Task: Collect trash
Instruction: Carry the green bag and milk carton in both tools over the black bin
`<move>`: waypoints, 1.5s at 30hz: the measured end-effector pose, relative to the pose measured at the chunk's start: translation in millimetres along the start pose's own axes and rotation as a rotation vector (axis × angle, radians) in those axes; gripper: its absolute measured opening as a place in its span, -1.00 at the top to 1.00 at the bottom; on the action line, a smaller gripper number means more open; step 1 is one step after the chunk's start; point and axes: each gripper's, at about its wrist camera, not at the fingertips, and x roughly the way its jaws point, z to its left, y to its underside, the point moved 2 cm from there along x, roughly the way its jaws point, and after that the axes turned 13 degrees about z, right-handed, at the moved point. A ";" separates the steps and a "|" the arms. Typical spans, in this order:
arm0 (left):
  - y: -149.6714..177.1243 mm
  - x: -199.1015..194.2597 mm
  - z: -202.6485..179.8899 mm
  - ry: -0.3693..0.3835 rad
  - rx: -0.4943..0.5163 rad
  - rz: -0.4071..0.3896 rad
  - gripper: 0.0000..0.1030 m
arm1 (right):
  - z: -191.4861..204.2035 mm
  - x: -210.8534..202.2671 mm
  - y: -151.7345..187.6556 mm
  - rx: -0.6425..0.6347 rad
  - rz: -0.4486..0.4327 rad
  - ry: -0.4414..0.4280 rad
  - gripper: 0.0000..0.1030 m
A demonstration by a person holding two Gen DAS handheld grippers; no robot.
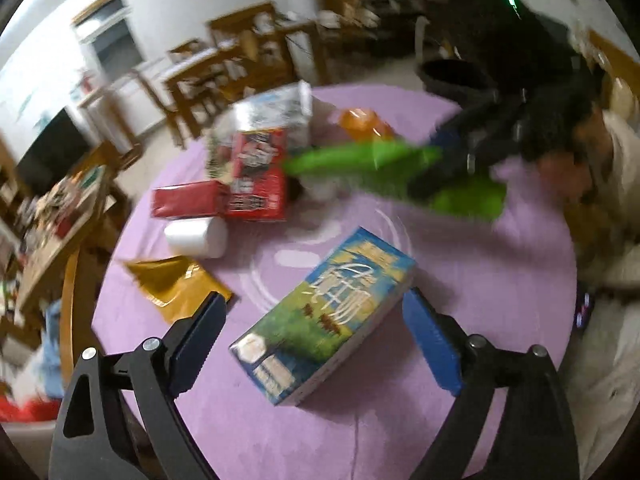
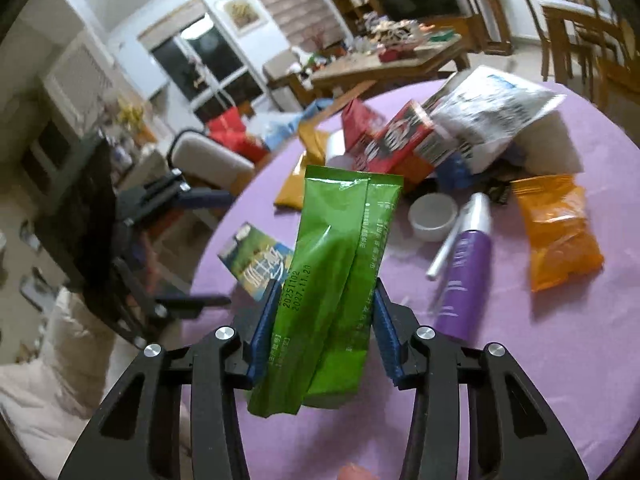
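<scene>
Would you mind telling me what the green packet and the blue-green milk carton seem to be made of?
Green packet: probably thin plastic film, glossy; it creases and glints between the right gripper's pads. Blue-green milk carton: likely coated paperboard, with flat printed faces and sharp edges.

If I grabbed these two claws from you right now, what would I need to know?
Right claw: shut on the green wrapper, lifted off the purple table.
Left claw: open, holding nothing, either side of the blue-green carton lying flat on the table.
Elsewhere on the table: red boxes, orange bag, gold packet, purple bottle, white cup, silvery bag.
Done: the wrapper is picked up.
Left: dropping it, probably into the dark bin beyond the table, then the carton and the rest.
</scene>
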 end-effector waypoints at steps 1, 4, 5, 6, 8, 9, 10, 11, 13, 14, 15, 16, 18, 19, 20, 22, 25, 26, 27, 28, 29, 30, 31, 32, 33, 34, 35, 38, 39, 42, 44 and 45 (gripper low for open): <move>-2.5 9.8 -1.3 0.021 0.022 0.044 -0.73 | -2.0 -4.8 2.9 0.005 -0.010 0.004 0.14; -2.9 26.7 -14.3 -0.024 0.075 0.105 -0.71 | -9.7 -17.3 14.0 0.018 -0.028 0.011 0.14; -2.4 32.9 -19.2 -0.082 0.108 0.113 -0.71 | -12.4 -21.5 18.3 0.021 -0.031 0.012 0.14; -1.3 34.8 -20.5 -0.096 0.106 0.115 -0.65 | -16.2 -25.9 23.0 0.025 -0.039 0.017 0.14; -1.5 37.6 -17.8 -0.081 0.054 0.105 -0.49 | -22.7 -29.9 28.1 0.035 -0.045 0.022 0.14; -0.8 37.9 -16.4 -0.068 0.028 0.091 -0.42 | -25.3 -31.8 30.4 0.041 -0.048 0.020 0.14; -1.8 38.2 -16.6 -0.066 0.020 0.084 -0.36 | -27.0 -33.1 31.6 0.047 -0.050 0.018 0.14; 0.0 36.8 -16.2 -0.064 0.011 0.072 -0.32 | -27.7 -35.4 34.4 0.051 -0.051 0.018 0.14; 2.1 33.2 -14.4 -0.053 -0.014 0.061 -0.17 | -33.6 -38.9 35.7 0.060 -0.055 0.018 0.14; 2.8 30.7 -10.3 -0.035 -0.054 0.055 -0.13 | -35.8 -40.8 38.0 0.064 -0.056 0.016 0.14; 1.2 30.0 -7.0 -0.024 -0.094 0.052 -0.07 | -38.1 -43.4 40.4 0.067 -0.059 0.015 0.14; -5.7 32.0 -8.3 -0.022 -0.120 0.052 -0.02 | -41.4 -46.6 44.0 0.070 -0.064 0.016 0.14; -6.5 31.9 -4.0 -0.010 -0.173 0.053 -0.01 | -48.5 -53.6 48.7 0.078 -0.078 0.010 0.14; -6.9 32.5 -3.8 -0.011 -0.176 0.053 0.00 | -49.8 -57.2 50.7 0.083 -0.086 0.008 0.14; -8.3 33.7 -4.9 -0.020 -0.176 0.052 0.01 | -54.3 -63.1 53.8 0.089 -0.098 0.009 0.14; -12.1 35.5 -3.3 -0.017 -0.200 0.055 0.02 | -51.8 -70.9 57.2 0.101 -0.120 0.013 0.14; -14.2 33.5 -1.5 -0.010 -0.237 0.049 0.03 | -57.7 -92.5 66.5 0.120 -0.164 0.023 0.14; -17.8 32.3 -2.9 -0.008 -0.238 0.037 0.03 | -58.8 -99.7 69.9 0.125 -0.175 0.029 0.14; -22.3 30.9 -6.9 -0.015 -0.234 0.024 0.03 | -63.3 -109.9 74.9 0.135 -0.197 0.044 0.14; -27.1 31.3 -11.4 -0.017 -0.231 0.019 0.03 | -65.9 -118.4 79.8 0.144 -0.213 0.054 0.14; -32.3 29.3 -15.1 -0.017 -0.230 0.008 0.04 | -69.6 -126.6 84.4 0.155 -0.228 0.060 0.14; -37.2 27.0 -18.3 -0.012 -0.231 -0.005 0.04 | -75.6 -136.7 90.1 0.172 -0.250 0.066 0.14; -45.9 23.2 -22.1 0.007 -0.231 -0.029 0.04 | -80.9 -145.5 95.3 0.187 -0.270 0.076 0.14; -53.3 19.9 -26.6 0.021 -0.226 -0.048 0.04 | -85.1 -154.7 100.6 0.200 -0.290 0.088 0.14; -58.1 17.5 -31.0 0.029 -0.220 -0.060 0.04 | -89.8 -166.8 107.3 0.213 -0.318 0.107 0.14; -66.4 14.8 -35.7 0.039 -0.209 -0.077 0.04 | -94.0 -178.6 114.2 0.225 -0.346 0.132 0.14; -78.6 11.3 -42.8 0.049 -0.196 -0.099 0.04 | -97.4 -186.9 119.4 0.234 -0.366 0.153 0.14; -116.7 4.6 -62.2 0.120 -0.168 -0.161 0.04 | -110.4 -218.3 143.6 0.278 -0.445 0.227 0.14; -128.5 3.0 -68.4 0.141 -0.161 -0.182 0.04 | -115.9 -229.3 152.7 0.300 -0.471 0.257 0.14; -172.1 -0.2 -90.8 0.232 -0.137 -0.253 0.04 | -132.2 -250.7 173.9 0.361 -0.517 0.351 0.14; -199.0 -0.4 -110.4 0.287 -0.123 -0.285 0.04 | -148.3 -261.3 189.1 0.418 -0.531 0.426 0.14; -216.1 1.3 -122.0 0.324 -0.118 -0.297 0.04 | -158.0 -266.8 198.9 0.462 -0.538 0.462 0.14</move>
